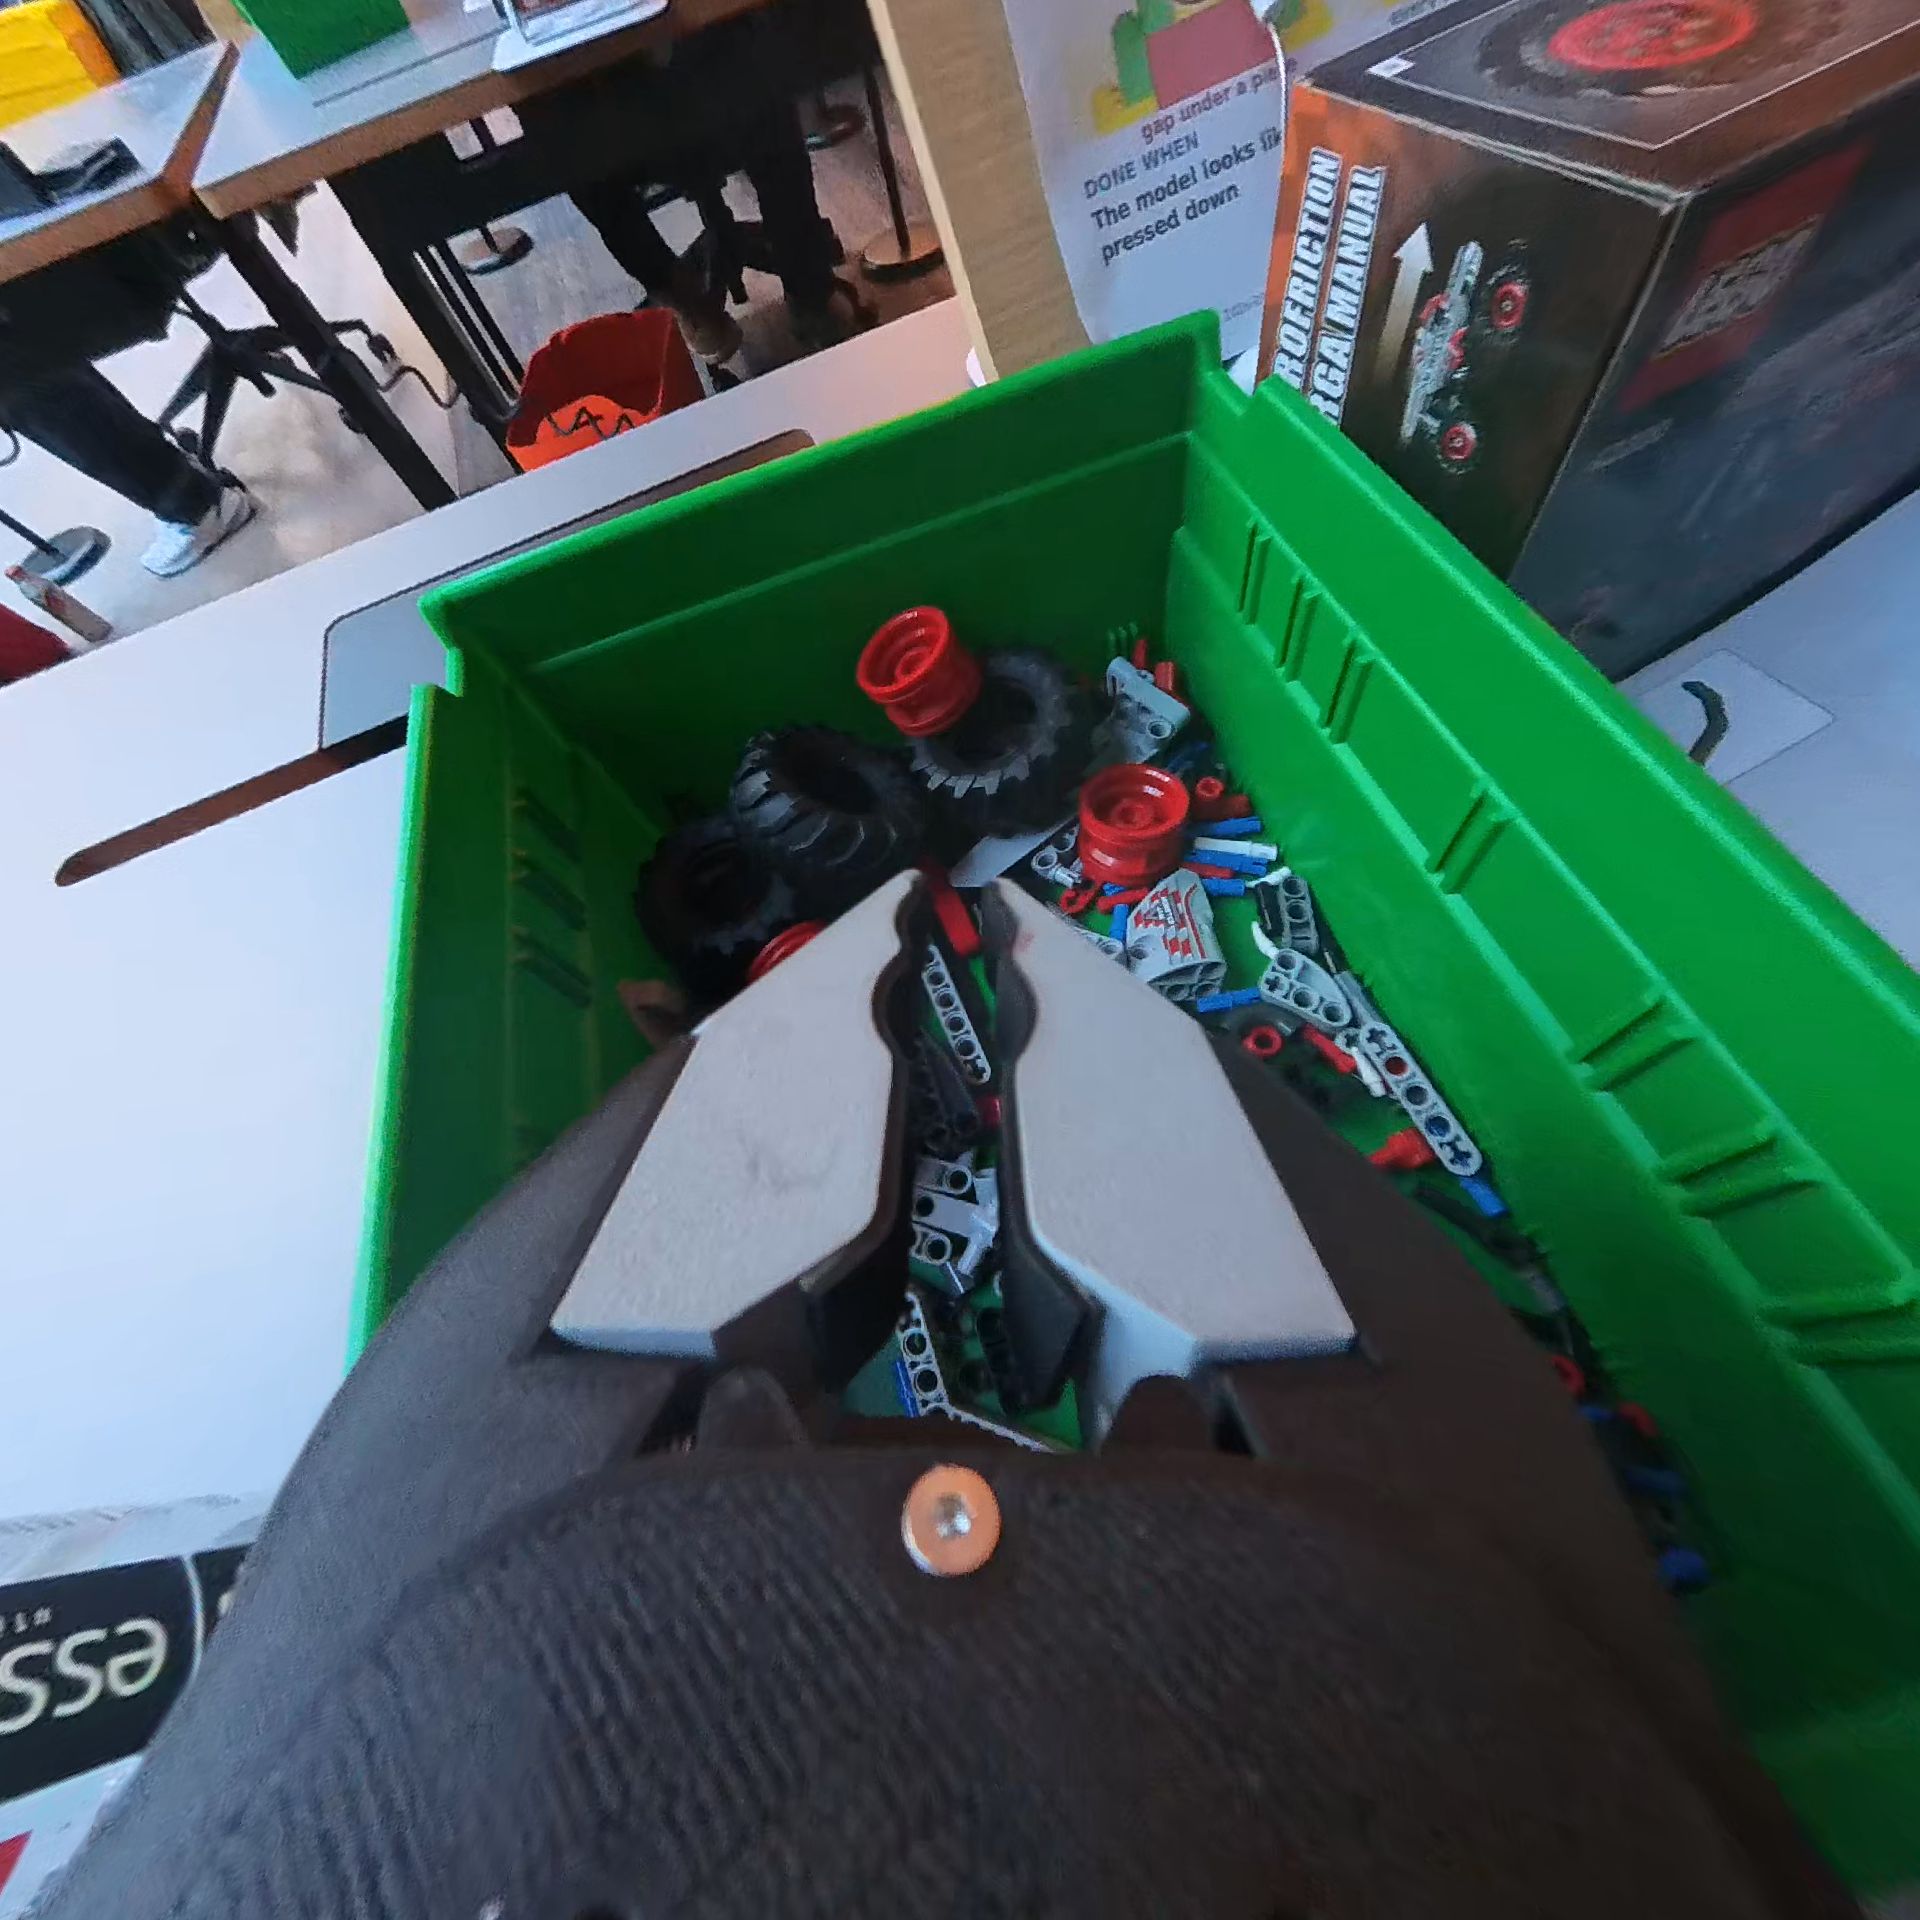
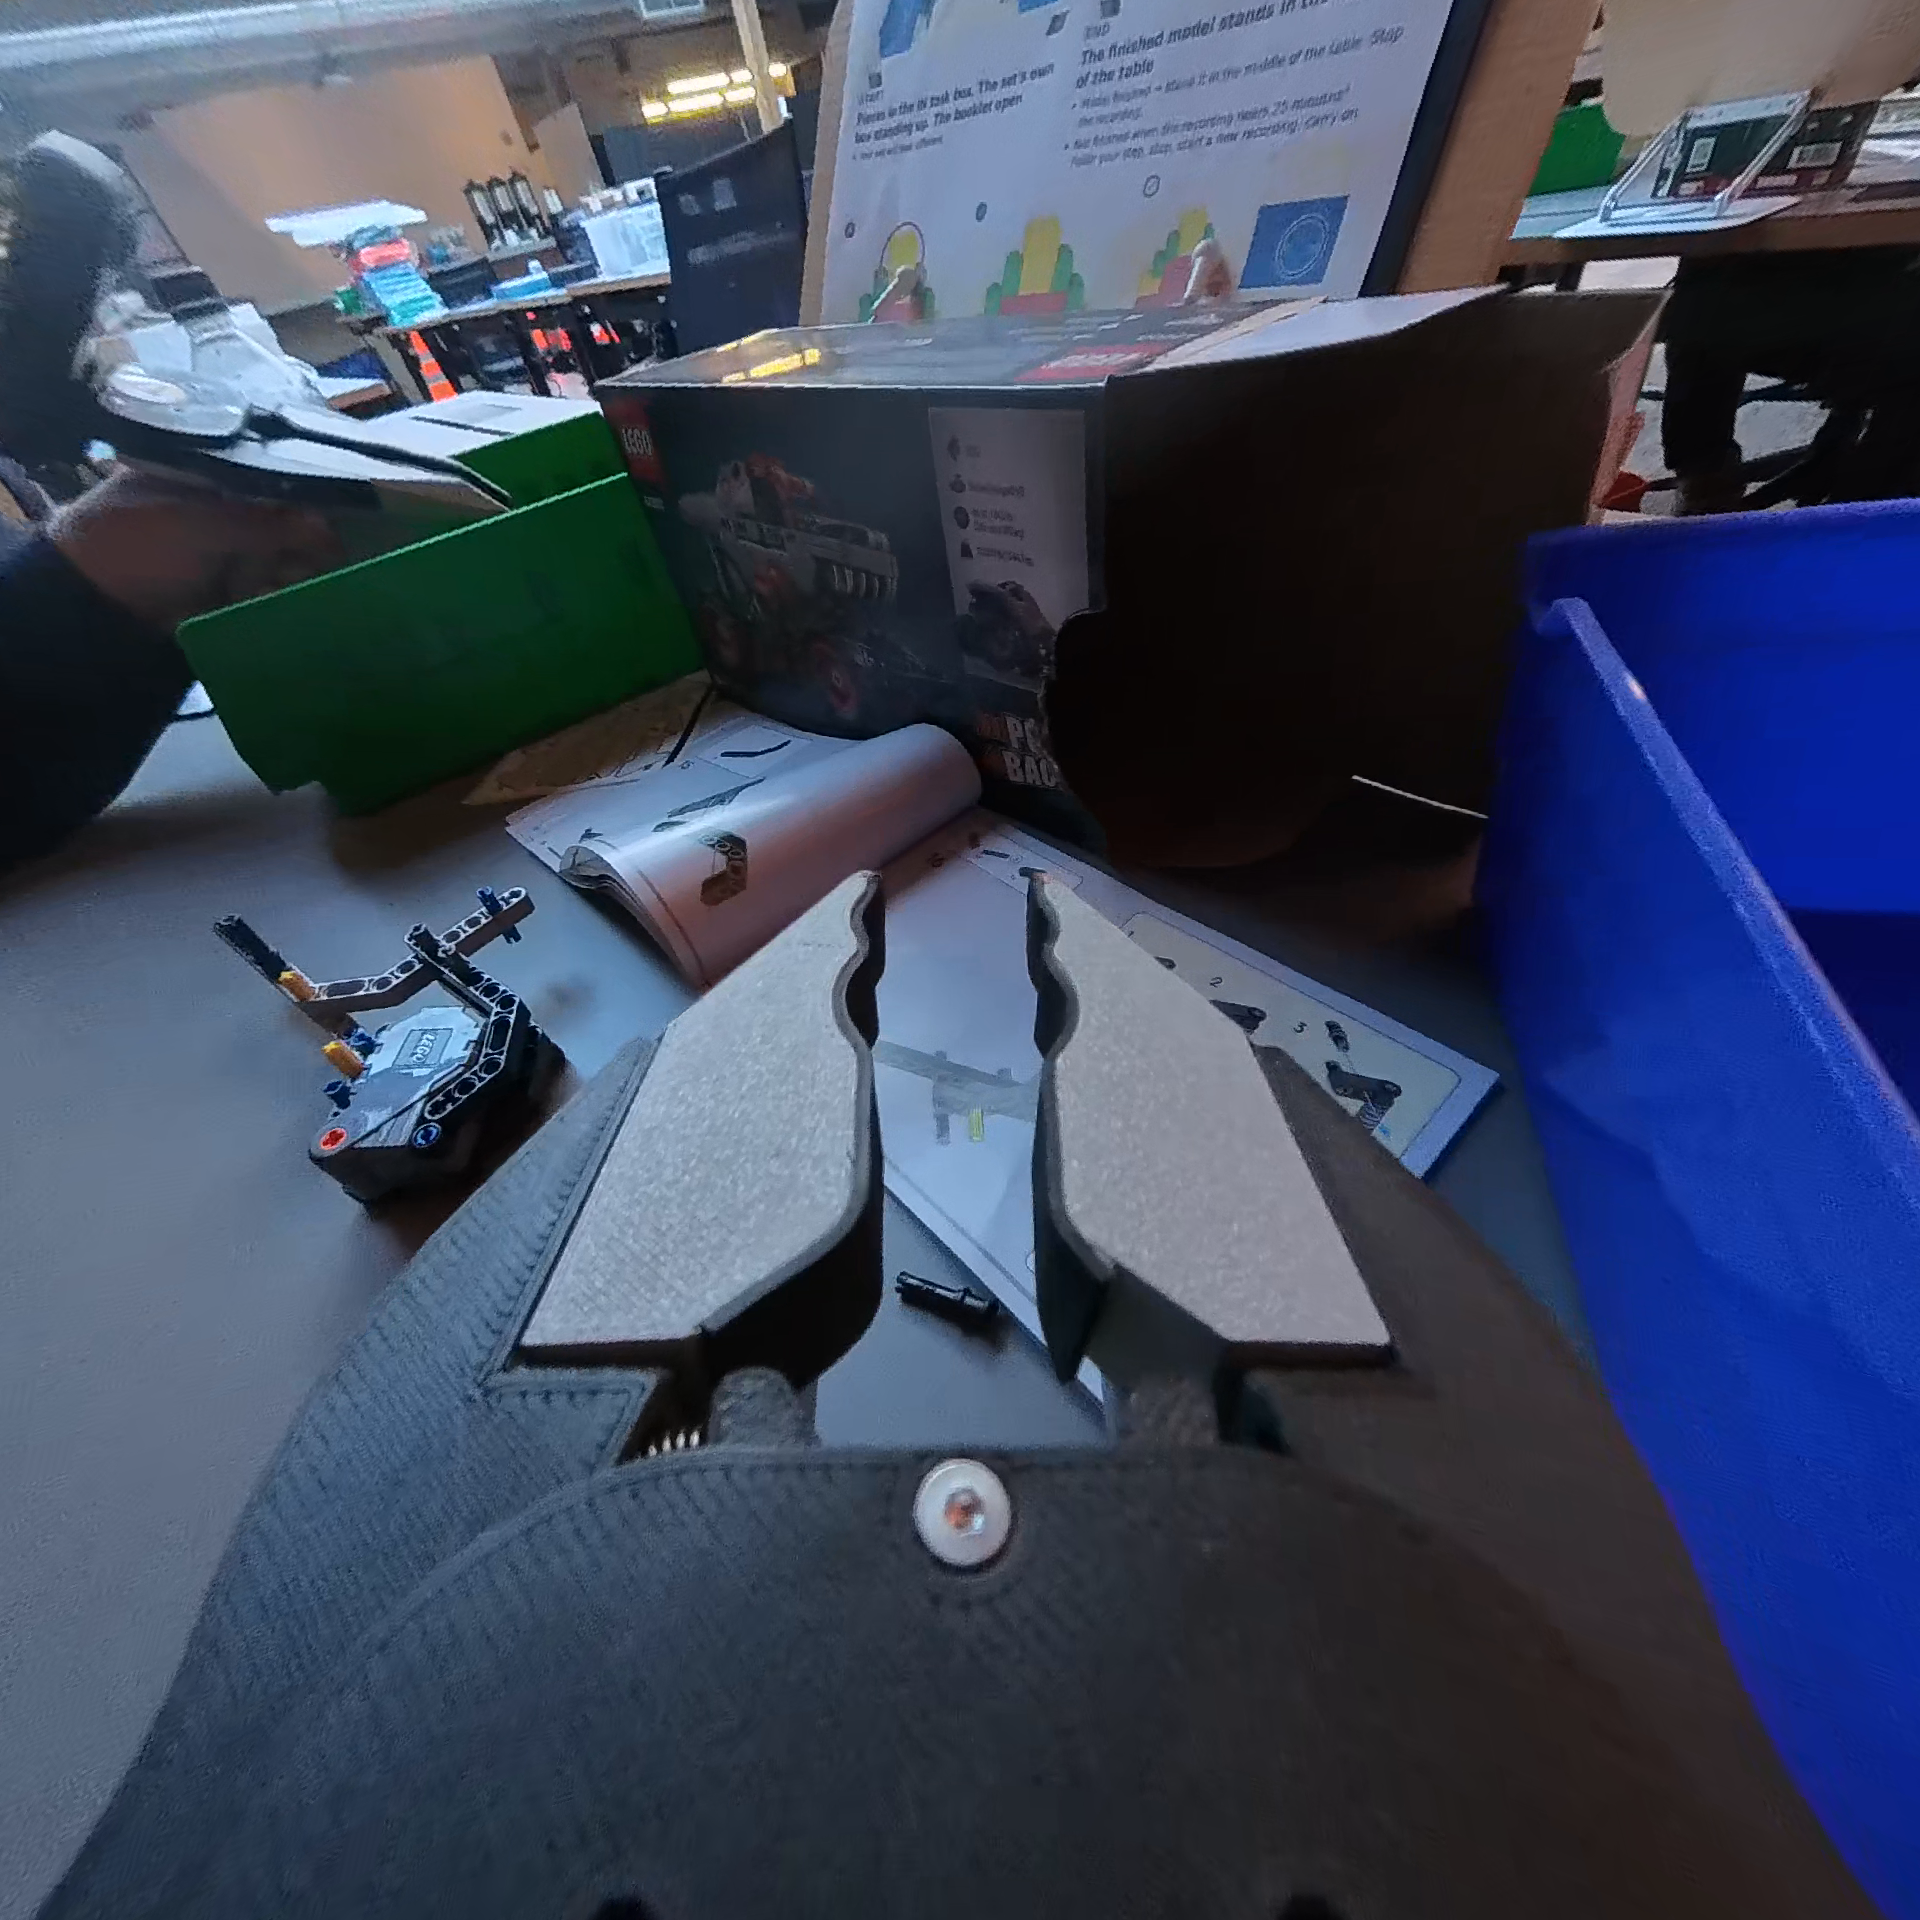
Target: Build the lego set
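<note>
2 tools (image 1: 956, 904) (image 2: 956, 914), grey table (image 2: 156, 1195), workshop tables (image 1: 312, 135)

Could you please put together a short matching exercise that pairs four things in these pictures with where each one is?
Things:
1. red wheel hubs
2. small black pin
3. instruction booklet
4. part-built model

Places:
A. lying open in front of the set's box
B. on the table, left of the right gripper
C. inside the green bin
D. on the table between the right gripper's fingers

Pairs: 1-C, 2-D, 3-A, 4-B
</note>
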Available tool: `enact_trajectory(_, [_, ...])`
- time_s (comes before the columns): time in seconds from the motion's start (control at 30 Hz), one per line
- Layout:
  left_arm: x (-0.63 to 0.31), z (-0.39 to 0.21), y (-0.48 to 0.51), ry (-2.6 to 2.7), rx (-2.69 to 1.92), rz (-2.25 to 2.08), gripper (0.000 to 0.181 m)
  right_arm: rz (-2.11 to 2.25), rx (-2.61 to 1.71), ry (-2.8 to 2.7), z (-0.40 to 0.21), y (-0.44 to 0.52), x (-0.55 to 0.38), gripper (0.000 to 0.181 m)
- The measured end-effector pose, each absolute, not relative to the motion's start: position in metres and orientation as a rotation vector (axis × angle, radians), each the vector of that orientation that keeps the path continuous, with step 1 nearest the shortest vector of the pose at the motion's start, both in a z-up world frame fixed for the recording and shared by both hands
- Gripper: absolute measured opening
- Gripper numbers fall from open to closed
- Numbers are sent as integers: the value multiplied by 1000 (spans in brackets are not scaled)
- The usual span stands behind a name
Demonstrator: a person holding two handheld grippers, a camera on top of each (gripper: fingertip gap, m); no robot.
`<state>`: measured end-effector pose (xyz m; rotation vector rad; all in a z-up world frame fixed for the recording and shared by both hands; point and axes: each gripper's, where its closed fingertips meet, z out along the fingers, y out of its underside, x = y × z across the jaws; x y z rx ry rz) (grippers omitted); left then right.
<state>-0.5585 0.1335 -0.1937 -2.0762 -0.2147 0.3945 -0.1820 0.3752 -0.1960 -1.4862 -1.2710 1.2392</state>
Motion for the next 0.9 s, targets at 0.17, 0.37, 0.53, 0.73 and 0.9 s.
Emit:
enact_trajectory(0.17, [-545, -170, 137, -160, -1973, 406, 0, 1201, -1490, -1276, -199, 378, -185, 22])
enact_trajectory(0.37, [-566, -129, 118, -360, -1789, 465, 7, 1179, -1505, -1251, -202, 385, -184, 21])
enact_trajectory(0.53, [-568, -132, 116, -417, -1794, 366, 10, 1166, -1492, -1249, -200, 386, -183, 19])
enact_trajectory(0.73, [-568, -142, 119, -412, -1831, 352, 10, 1155, -1474, -1253, -198, 385, -182, 17])
enact_trajectory(0.9, [-565, -145, 121, -403, -1840, 338, 10, 1151, -1473, -1253, -198, 385, -181, 16])
